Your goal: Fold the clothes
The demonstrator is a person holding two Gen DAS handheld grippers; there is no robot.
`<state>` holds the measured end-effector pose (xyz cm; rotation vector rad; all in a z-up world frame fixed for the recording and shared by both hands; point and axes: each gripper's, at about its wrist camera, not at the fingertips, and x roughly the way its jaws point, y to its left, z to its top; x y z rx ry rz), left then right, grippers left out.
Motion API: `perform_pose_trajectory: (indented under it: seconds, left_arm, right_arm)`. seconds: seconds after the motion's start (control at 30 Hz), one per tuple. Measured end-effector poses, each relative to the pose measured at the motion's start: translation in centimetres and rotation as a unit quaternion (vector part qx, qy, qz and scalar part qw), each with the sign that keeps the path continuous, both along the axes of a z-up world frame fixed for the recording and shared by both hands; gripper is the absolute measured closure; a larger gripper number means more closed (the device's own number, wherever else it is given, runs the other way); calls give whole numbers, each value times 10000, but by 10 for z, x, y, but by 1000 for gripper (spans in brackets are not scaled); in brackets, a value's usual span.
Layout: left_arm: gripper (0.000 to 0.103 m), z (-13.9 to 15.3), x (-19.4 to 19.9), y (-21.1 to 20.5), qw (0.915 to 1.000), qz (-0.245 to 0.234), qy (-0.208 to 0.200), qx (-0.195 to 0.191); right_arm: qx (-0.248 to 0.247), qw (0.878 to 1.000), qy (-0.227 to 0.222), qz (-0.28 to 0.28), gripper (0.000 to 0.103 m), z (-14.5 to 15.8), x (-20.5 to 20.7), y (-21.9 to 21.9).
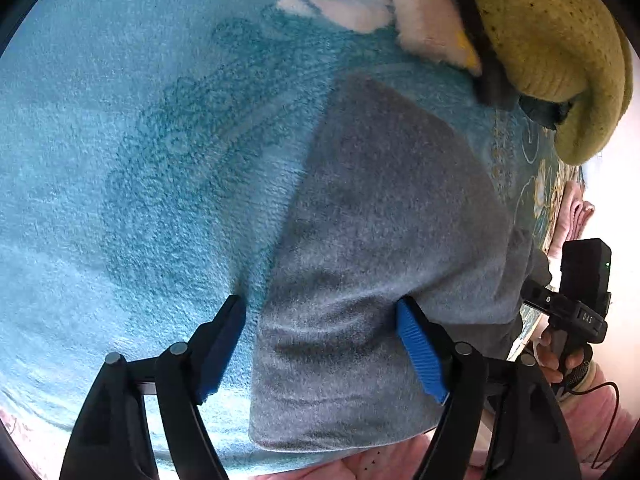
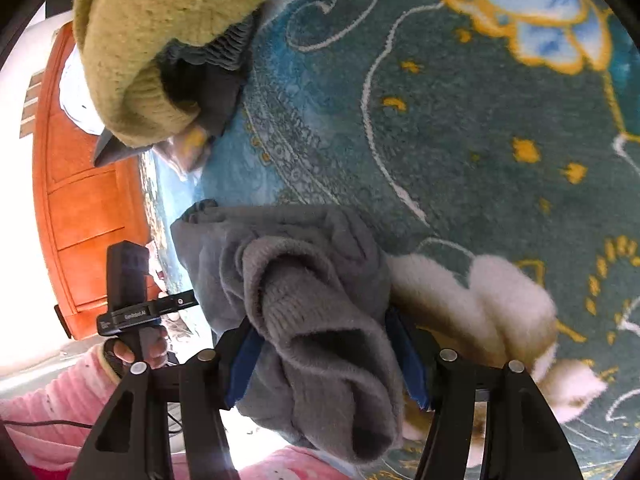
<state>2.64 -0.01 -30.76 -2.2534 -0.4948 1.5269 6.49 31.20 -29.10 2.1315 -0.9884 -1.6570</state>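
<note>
Reading perhaps "GenRobot.AI", left gripper (right's: "DAS") beside grey sweater

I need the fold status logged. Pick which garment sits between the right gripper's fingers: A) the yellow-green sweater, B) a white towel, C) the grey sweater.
C: in the right wrist view the grey sweater bunches between the right gripper and its blue pads, while the yellow-green sweater lies apart.

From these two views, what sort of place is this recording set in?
Most likely a home, probably a bedroom: a plush blue blanket with flower patterns covers a soft surface, knitted clothes like the grey sweater and a green sweater lie on it, and orange wooden furniture stands behind.
</note>
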Motion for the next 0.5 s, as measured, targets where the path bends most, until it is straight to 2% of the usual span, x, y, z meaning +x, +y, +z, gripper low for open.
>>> perform_pose_trajectory:
  seconds: [0.1,0.13,0.2,0.23,0.37,0.5]
  left_arm:
    - [26,1,0,-1,9999,121,-4,-12]
    - [27,1,-1,0,9999,138,-2,-33]
    - [49,4,-1,4,9999,148,31,8]
    - [54,6,-1,7,9999,135,43,0]
    - [86,23,0,18,9992,-15,337,-223]
    - [90,48,6,19,9978,102,571,-309]
  right_arm:
    - [101,9999,-57,15,43,1,-2,-3]
    - [122,9999,-91,-18,48,1,-2,-2]
    - [170,9997,-127,-107,53,4,-1,-2]
    - [195,9996,-141,-152,57,5,-1,-1]
    - [350,9990,-82,-262,68,18,1,-6]
    - [353,9988,62,-320,71,40,6,-10]
